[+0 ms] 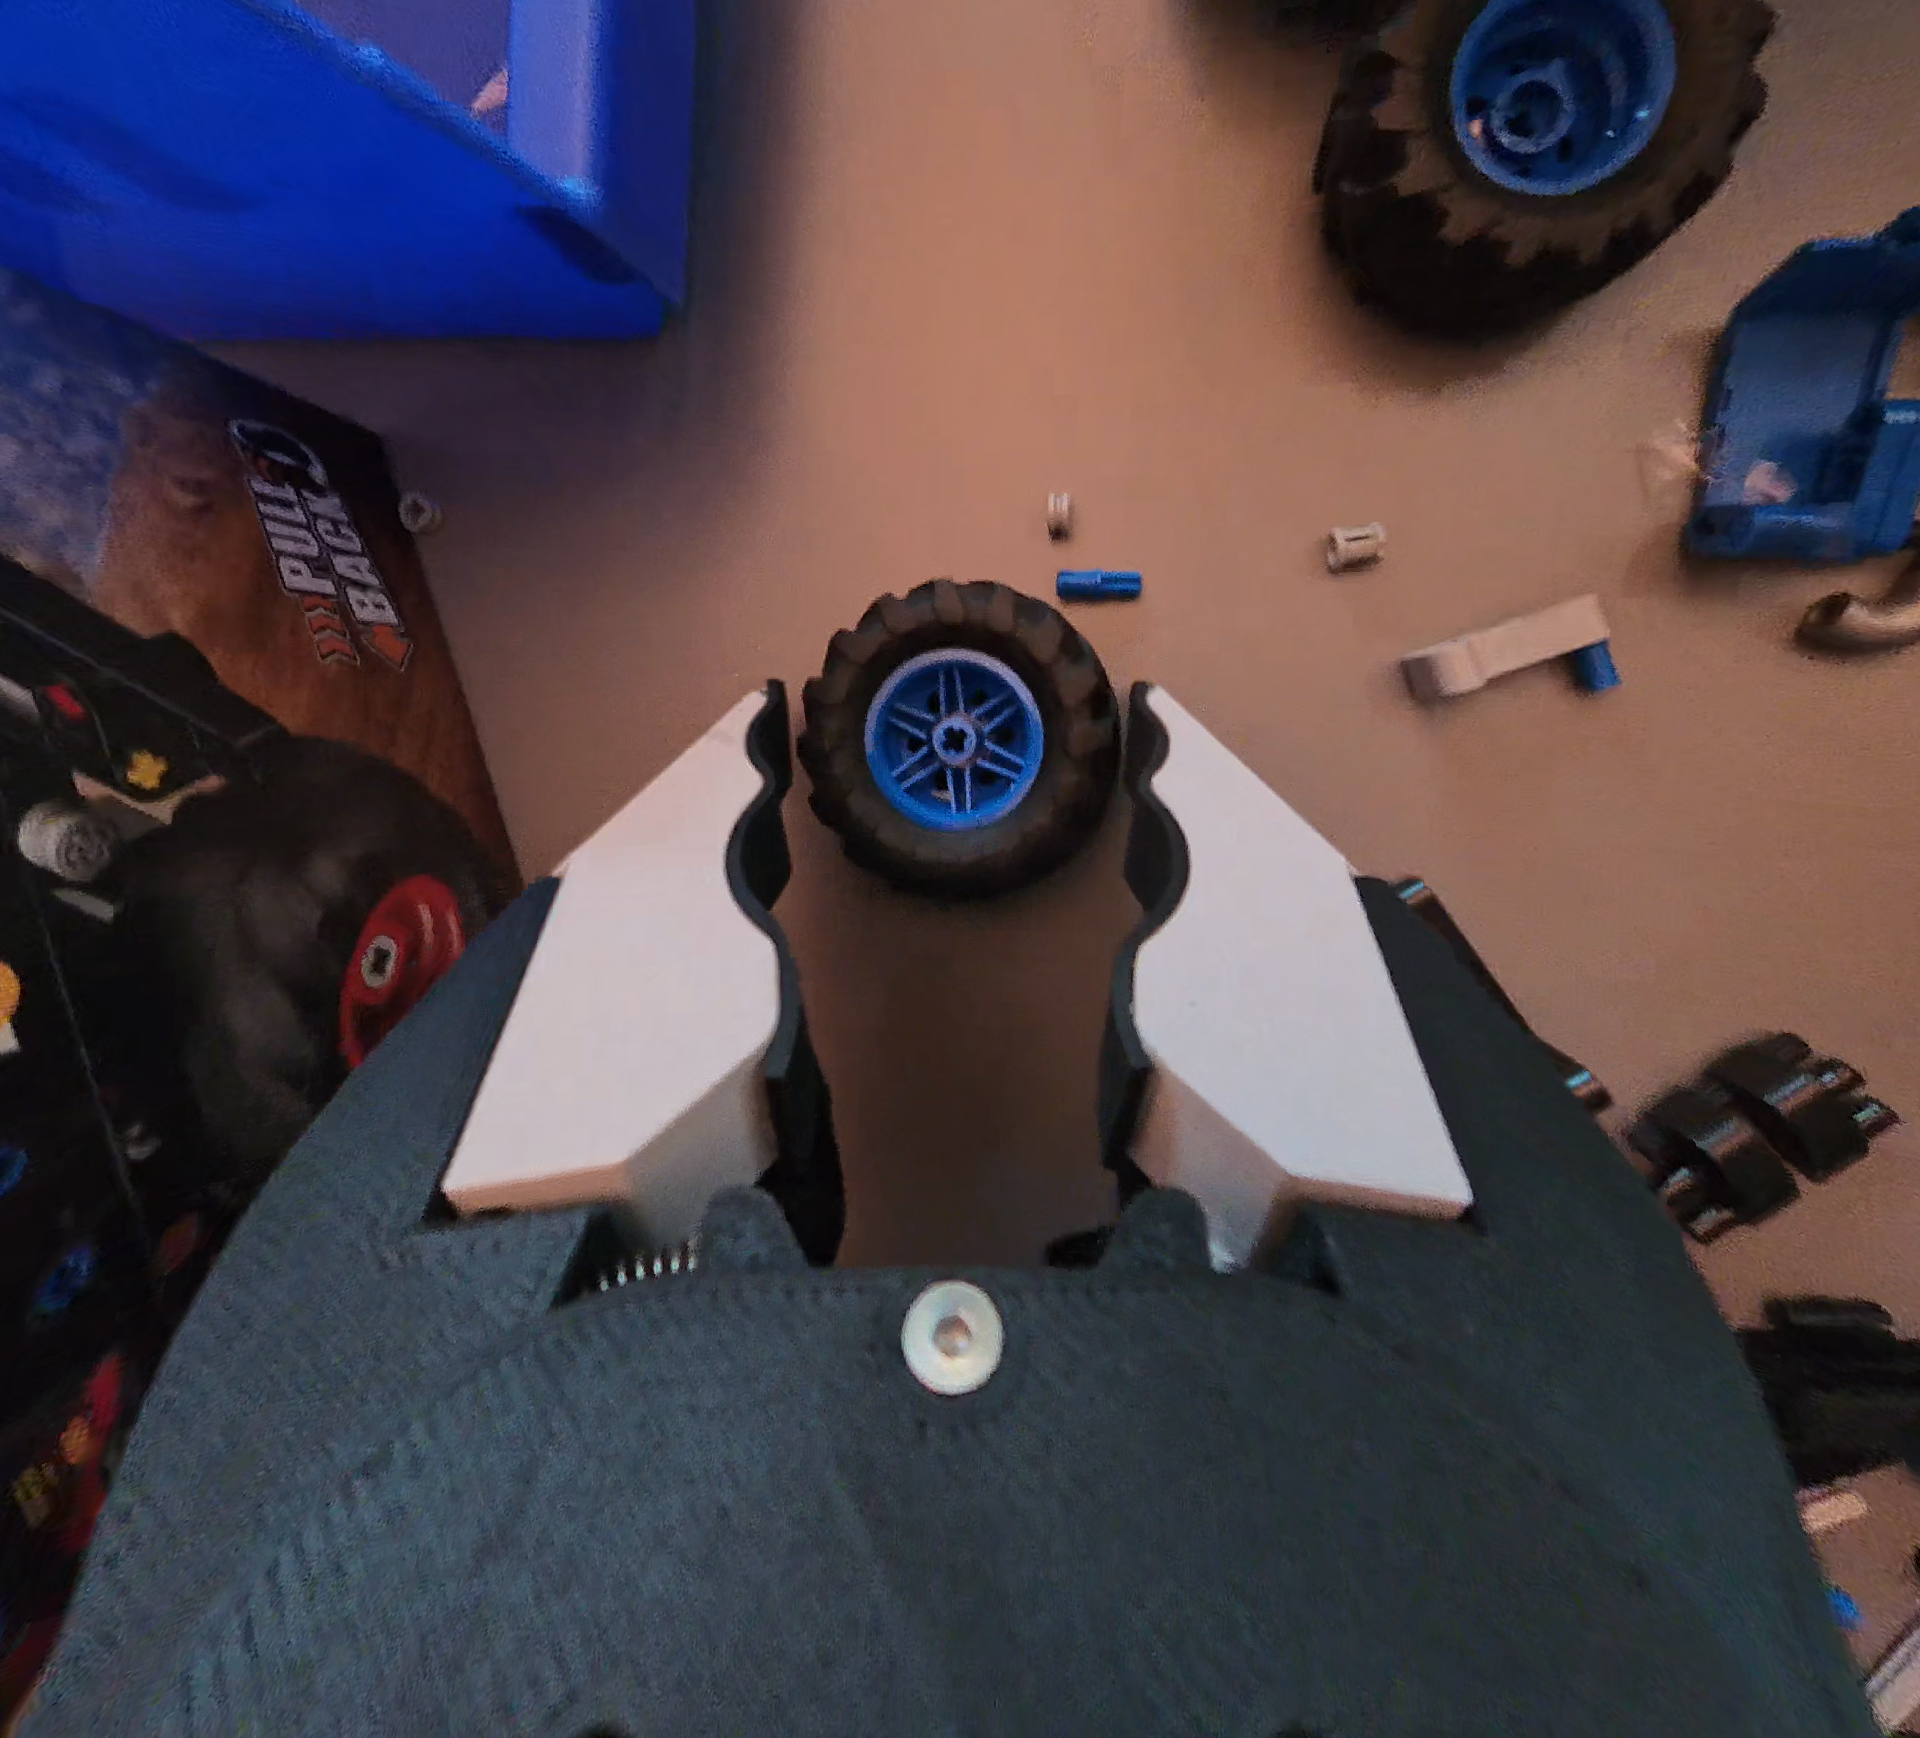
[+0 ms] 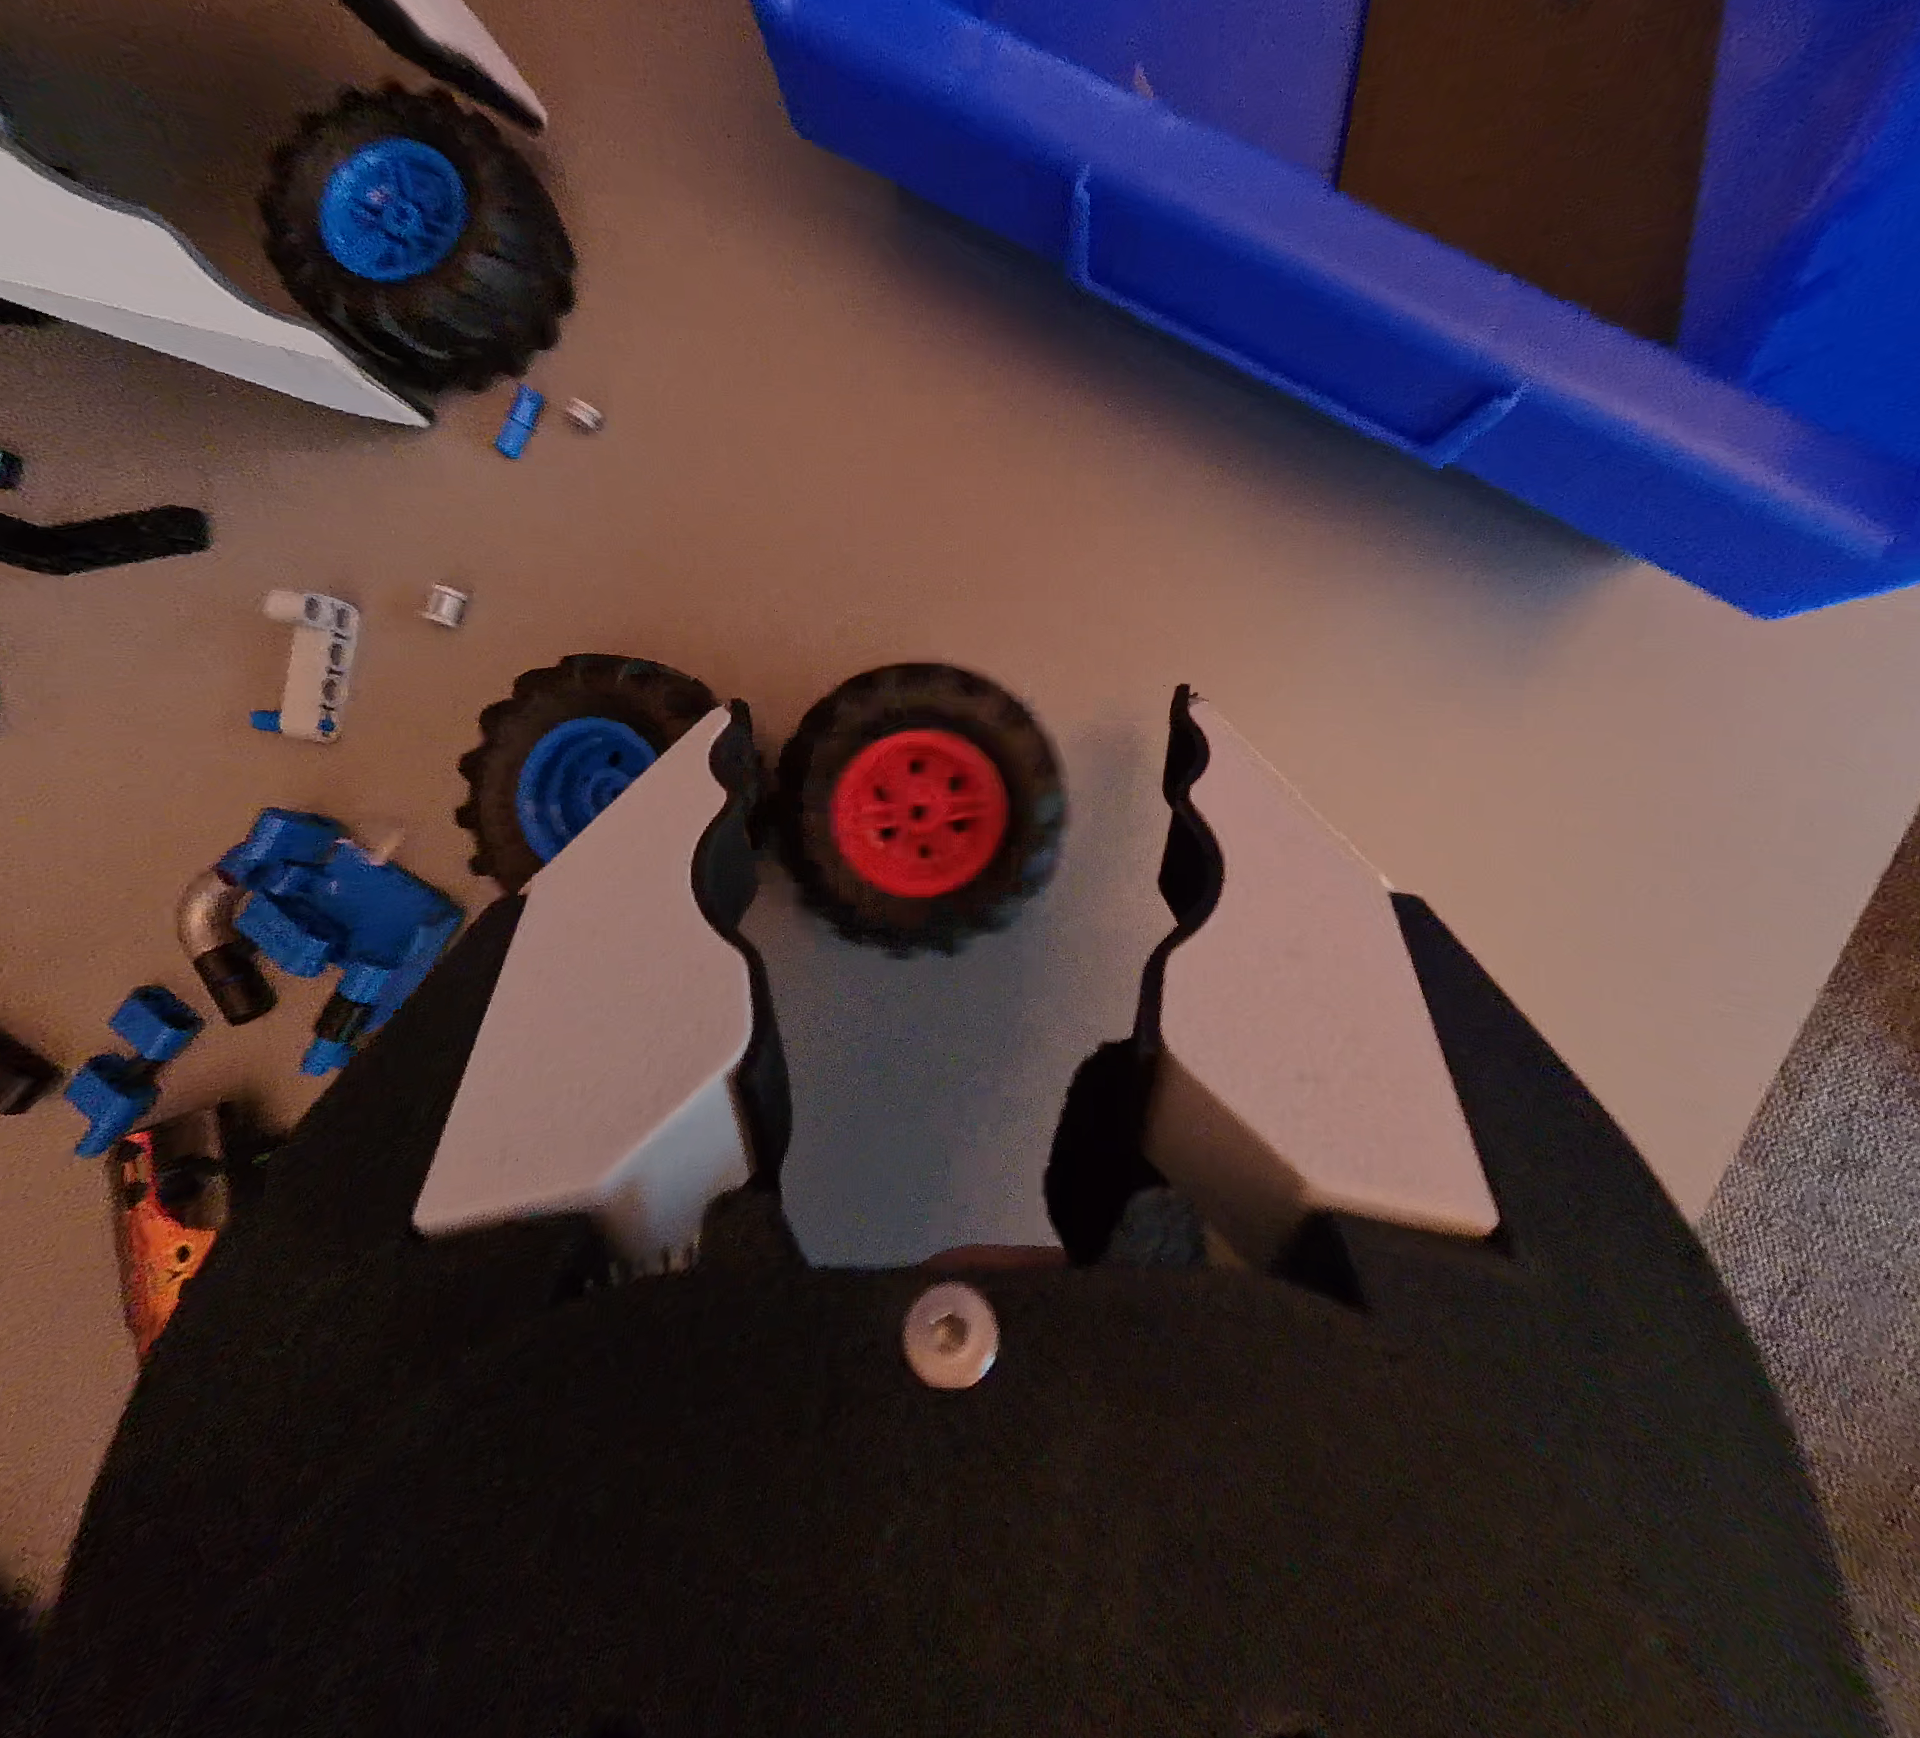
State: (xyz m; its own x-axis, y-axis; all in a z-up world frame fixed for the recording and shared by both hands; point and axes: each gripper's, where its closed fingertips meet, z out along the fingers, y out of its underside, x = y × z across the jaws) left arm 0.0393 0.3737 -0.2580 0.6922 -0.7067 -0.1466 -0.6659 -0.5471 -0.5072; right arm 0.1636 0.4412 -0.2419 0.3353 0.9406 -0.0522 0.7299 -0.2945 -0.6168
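Note:
My left gripper (image 1: 954, 701) is open, its fingertips on either side of a small black tyre with a blue spoked rim (image 1: 956, 738) lying flat on the tan table. That wheel also shows in the right wrist view (image 2: 410, 228), between the left gripper's white fingers (image 2: 197, 306). My right gripper (image 2: 954, 712) is open around a black tyre with a red rim (image 2: 920, 810), lying flat; the left fingertip is close to or touching it, the right fingertip is apart. Another blue-rimmed wheel (image 2: 566, 769) lies just left of the right gripper, also seen in the left wrist view (image 1: 1538, 88).
A blue plastic bin (image 2: 1299, 234) stands at the far right, also in the left wrist view (image 1: 312, 130). A printed toy box (image 1: 208, 805) lies on the left. Small pins, bushes, a grey beam (image 1: 1507, 649), blue body parts (image 2: 322, 909) and black pieces (image 1: 1756, 1127) are scattered. The table edge and carpet (image 2: 1829, 1169) are on the right. Between my right fingertips and the blue-rimmed wheel (image 2: 566, 769) there is roughly 4 cm.

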